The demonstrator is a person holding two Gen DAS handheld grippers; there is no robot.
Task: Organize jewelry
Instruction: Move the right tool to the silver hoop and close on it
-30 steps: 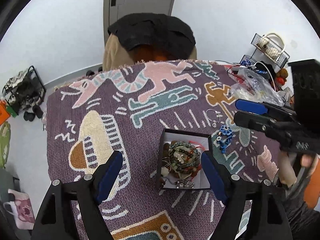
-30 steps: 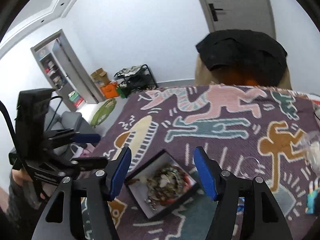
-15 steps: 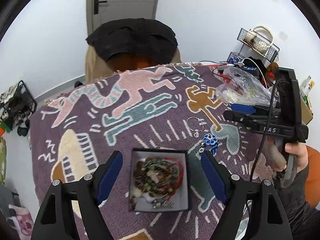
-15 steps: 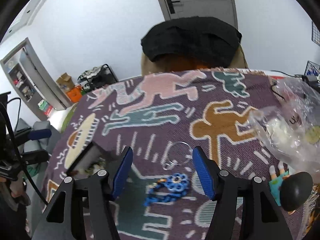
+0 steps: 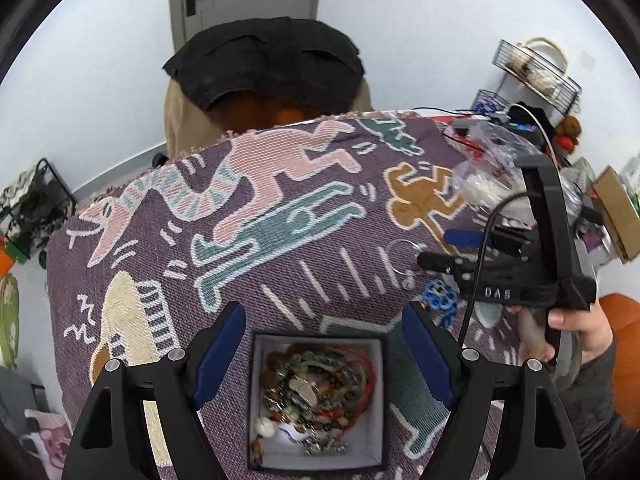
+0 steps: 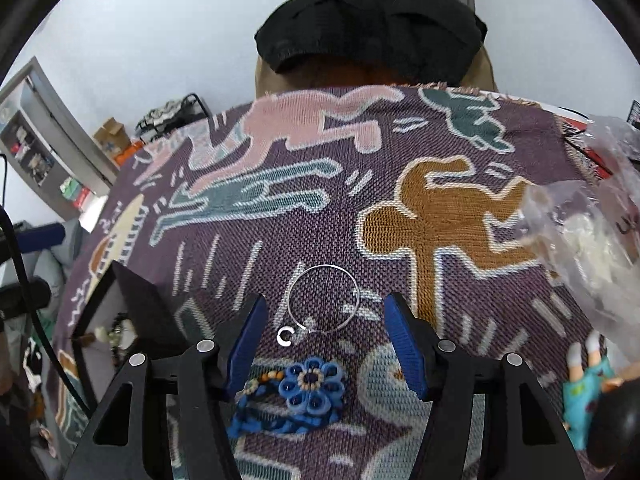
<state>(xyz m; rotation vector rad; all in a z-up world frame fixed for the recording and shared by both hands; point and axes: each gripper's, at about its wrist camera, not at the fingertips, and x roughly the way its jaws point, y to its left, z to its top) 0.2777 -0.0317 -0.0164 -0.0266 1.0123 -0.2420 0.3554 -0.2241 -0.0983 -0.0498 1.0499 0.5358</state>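
Purple woven cloth (image 5: 280,276) with cartoon figures covers the table in both of my views, and a black-draped chair (image 5: 264,68) stands behind its far edge at the top of the frame.

My left gripper (image 5: 324,356) hangs with its jaws wide and nothing between the pads. Below it, in the lower middle of the left view, sits one small box (image 5: 260,400), white inside and dark outside, squared to the frame. It holds a tangled heap of beaded bracelets (image 5: 320,384), too knotted for me to count.

My right gripper (image 6: 324,344) also stands apart, narrower than the left, its pads touching nothing. One thin silver hoop (image 6: 323,299) lies flat on the cloth in the gap between the two fingertips, in the middle of the right view, with its small white clasp (image 6: 285,336) at the hoop's lower left. Just below it lies one blue flower bracelet (image 6: 304,396), its long axis running from lower left to the flower at the right. The box corner (image 6: 132,300) shows at the left edge of that view.

From the left view I see the right gripper at the right edge, held in a hand (image 5: 576,328), its fingers pointing left toward the hoop and blue bracelet. A crumpled clear plastic bag (image 6: 588,232) lies at the right of the cloth.
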